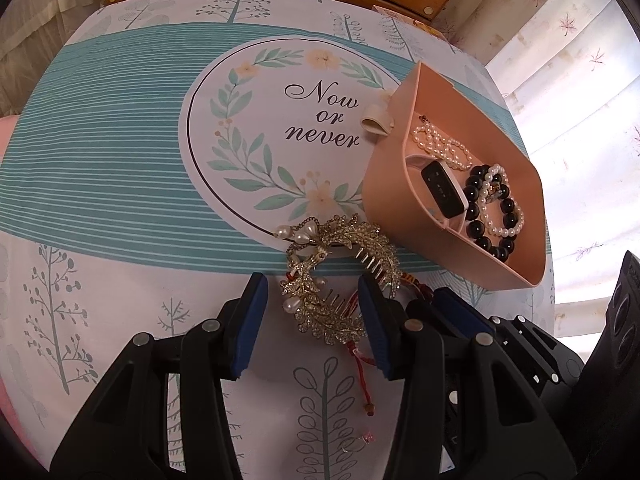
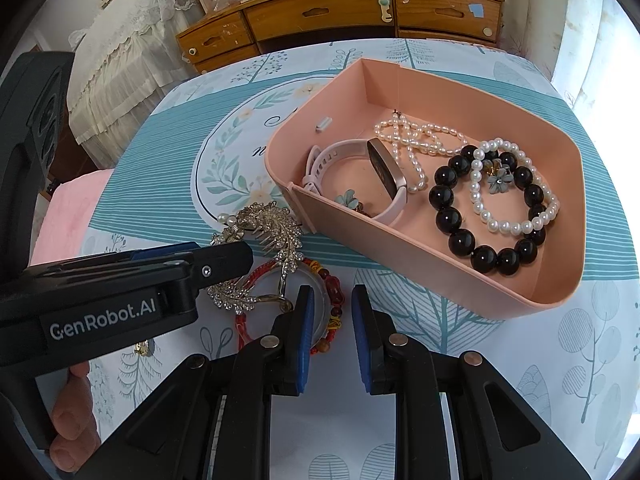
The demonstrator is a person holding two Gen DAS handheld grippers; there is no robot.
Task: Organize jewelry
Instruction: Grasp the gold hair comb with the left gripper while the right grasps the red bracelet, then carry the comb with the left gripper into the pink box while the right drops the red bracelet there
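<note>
A gold rhinestone leaf hair comb (image 1: 332, 276) lies on the tablecloth, on top of a red beaded bracelet (image 2: 328, 300). My left gripper (image 1: 312, 292) is open with its fingers on either side of the comb; it also shows in the right wrist view (image 2: 224, 260). My right gripper (image 2: 329, 298) is open and empty just right of the bracelet, in front of the pink box (image 2: 400, 248). The box (image 1: 384, 184) holds a pink smartwatch (image 2: 384, 172), a pearl necklace (image 2: 416, 136), a black bead bracelet (image 2: 460, 236) and a pearl bracelet (image 2: 512, 224).
A small ring (image 1: 354, 444) lies on the cloth near my left gripper's base. A cream clip (image 1: 376, 120) sits beside the box's far left wall. A wooden dresser (image 2: 340, 12) stands beyond the table. Curtains (image 1: 560, 80) hang at the right.
</note>
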